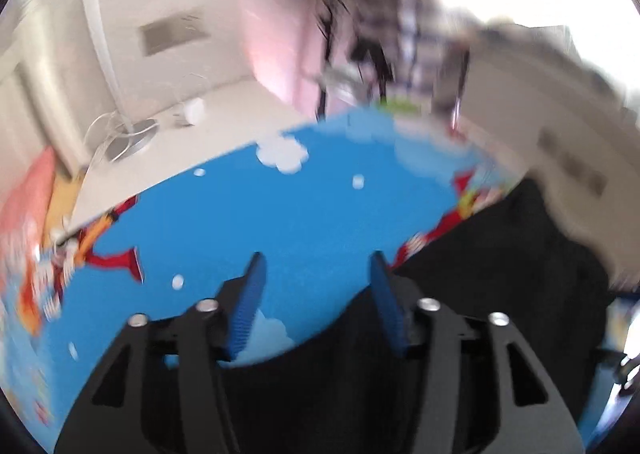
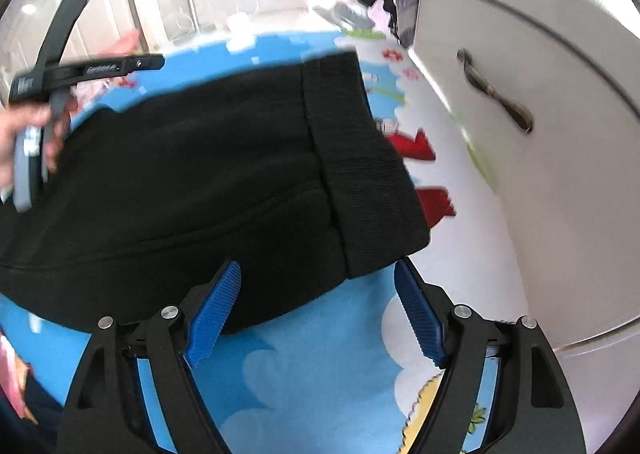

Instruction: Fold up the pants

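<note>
Hovering both tools over the black pants (image 2: 208,166), nothing pinched. Left tool (image 1: 316,282) sitting spread, blue pads (image 1: 252,306) flanking bare mat, pants edge lying just under its right finger. Right tool (image 2: 316,294) also spread, left pad over the near hem of the fabric, right pad over the mat, not pressing. Pants lying folded and flat on the blue cartoon play mat (image 2: 320,366) on the floor, ribbed waistband (image 2: 360,158) facing the mat's right edge, near the white cabinet (image 2: 540,174). Hand (image 2: 16,142) gripping the left tool's handle at the pants' far left side.
</note>
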The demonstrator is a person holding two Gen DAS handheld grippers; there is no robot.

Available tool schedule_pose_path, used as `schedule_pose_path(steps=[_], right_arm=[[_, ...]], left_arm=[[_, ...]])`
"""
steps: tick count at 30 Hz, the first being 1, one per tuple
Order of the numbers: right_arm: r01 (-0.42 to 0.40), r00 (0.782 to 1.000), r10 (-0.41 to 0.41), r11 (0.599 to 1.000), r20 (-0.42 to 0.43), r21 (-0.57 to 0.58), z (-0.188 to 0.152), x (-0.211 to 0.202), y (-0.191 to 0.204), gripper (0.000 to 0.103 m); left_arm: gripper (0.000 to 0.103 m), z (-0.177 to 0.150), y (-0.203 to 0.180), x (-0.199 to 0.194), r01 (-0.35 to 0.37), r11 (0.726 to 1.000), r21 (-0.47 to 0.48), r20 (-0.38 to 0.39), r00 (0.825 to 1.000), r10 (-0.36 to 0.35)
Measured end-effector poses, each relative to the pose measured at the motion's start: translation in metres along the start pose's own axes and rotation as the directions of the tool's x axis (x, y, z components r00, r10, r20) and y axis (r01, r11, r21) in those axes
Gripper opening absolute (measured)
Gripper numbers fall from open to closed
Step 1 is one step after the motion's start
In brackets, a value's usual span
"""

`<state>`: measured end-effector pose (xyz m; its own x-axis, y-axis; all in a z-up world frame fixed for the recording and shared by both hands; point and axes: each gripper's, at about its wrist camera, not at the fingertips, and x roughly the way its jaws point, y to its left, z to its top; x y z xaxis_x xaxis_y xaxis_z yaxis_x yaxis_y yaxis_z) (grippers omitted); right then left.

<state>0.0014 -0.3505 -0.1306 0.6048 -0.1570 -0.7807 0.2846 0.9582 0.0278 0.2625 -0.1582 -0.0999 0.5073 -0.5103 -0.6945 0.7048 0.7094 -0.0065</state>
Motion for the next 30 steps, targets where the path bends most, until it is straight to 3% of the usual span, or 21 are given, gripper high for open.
schedule_pose_path(steps=[2, 5, 6, 8, 10, 12, 16, 20, 25, 28, 30], right_arm=[[-0.008, 0.996, 0.007, 1.000, 0.087, 0.001, 0.011, -0.021, 0.000, 0.080], [0.006, 0.984, -0.002, 1.000, 0.177, -0.019, 0.032, -0.026, 0.007, 0.084], [0.012, 0.984, -0.007, 0.999, 0.176, -0.031, 0.037, -0.022, 0.009, 0.084], [0.056, 0.986, -0.047, 0.997, 0.157, -0.051, 0.043, -0.006, 0.013, 0.083], [0.119, 0.989, -0.112, 0.991, 0.095, -0.065, 0.041, 0.014, 0.014, 0.083], [0.145, 0.989, -0.145, 0.989, 0.012, -0.035, 0.033, 0.035, 0.005, 0.082], [0.108, 0.994, -0.108, 0.994, 0.012, 0.024, 0.022, 0.035, -0.004, 0.082], [0.135, 0.991, -0.135, 0.990, 0.006, 0.027, 0.022, 0.036, 0.000, 0.082], [0.129, 0.992, -0.130, 0.991, 0.008, 0.026, 0.022, 0.038, -0.002, 0.083], [0.130, 0.991, -0.130, 0.991, 0.013, 0.026, 0.020, 0.037, -0.001, 0.083], [0.130, 0.991, -0.130, 0.991, 0.016, 0.025, 0.020, 0.037, -0.001, 0.083]], left_arm=[[0.061, -0.011, 0.000, -0.017, 0.007, 0.999, -0.048, 0.028, 1.000, -0.006], [0.060, -0.032, -0.018, -0.032, -0.004, 0.999, -0.035, 0.018, 1.000, 0.004], [0.060, -0.036, -0.028, -0.034, -0.009, 1.000, -0.026, 0.009, 1.000, 0.010], [0.033, -0.051, -0.039, -0.032, -0.004, 0.999, -0.047, -0.056, 0.998, 0.001], [0.030, -0.063, -0.044, -0.027, 0.032, 0.995, -0.092, -0.093, 0.995, -0.041], [0.030, -0.077, -0.037, -0.006, -0.034, 0.991, -0.129, -0.175, 0.985, 0.012], [0.023, -0.072, -0.021, -0.013, -0.102, 0.967, -0.235, -0.136, 0.988, 0.072], [0.023, -0.053, -0.051, -0.017, -0.034, 0.987, -0.158, -0.095, 0.995, 0.019], [0.024, -0.025, -0.102, 0.007, 0.093, 0.989, -0.114, -0.089, 0.991, -0.103], [0.024, -0.007, -0.137, 0.038, 0.169, 0.982, -0.084, -0.132, 0.975, -0.179], [0.024, -0.003, -0.152, 0.061, 0.168, 0.983, -0.072, -0.184, 0.967, -0.179]])
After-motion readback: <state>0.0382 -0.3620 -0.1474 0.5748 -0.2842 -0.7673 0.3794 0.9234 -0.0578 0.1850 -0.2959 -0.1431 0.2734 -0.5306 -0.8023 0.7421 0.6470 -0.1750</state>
